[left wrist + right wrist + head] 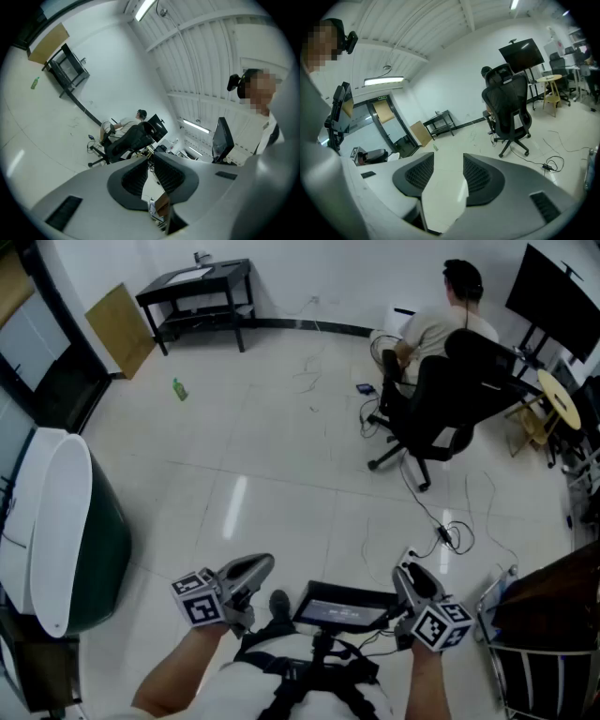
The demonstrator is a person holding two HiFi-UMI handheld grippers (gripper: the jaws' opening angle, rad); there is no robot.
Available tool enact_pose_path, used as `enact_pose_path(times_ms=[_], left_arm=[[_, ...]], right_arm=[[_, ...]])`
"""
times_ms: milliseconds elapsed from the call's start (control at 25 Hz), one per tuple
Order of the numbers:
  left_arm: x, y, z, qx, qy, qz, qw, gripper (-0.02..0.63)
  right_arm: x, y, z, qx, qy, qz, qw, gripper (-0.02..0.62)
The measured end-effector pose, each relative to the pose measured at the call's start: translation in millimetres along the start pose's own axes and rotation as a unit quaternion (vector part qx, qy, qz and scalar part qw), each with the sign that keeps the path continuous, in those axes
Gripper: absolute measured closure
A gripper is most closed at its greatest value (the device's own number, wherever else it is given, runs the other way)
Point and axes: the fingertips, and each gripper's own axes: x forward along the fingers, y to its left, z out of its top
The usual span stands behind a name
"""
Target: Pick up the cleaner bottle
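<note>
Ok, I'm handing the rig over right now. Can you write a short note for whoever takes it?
Left claw: shut, empty, held near the body.
Right claw: open, empty, tipped slightly down.
Bottle: green, on the floor far across the room, near the black table.
Done: nothing yet; the bottle is untouched and well out of reach.
Left: walk to the bottle, close the open right claw on it and lift. Cables and a seated person are off to the right, so keeping left is probably best.
</note>
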Motion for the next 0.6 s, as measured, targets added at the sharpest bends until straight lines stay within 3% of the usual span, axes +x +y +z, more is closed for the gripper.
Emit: enact_pose_path(times_ms=[320,600], left_arm=[[-33,-13,-13,-0.002,-0.044,0.037,0.9983,0.574],[-55,-21,-29,-0.001,-0.098,0.084,0.9916,0.574]], right_arm=[[9,22,-3,-0.057,0.037,0.038,0.997,0.41],[24,29,-7,-0.096,0.081,0.081,0.989,0.41]])
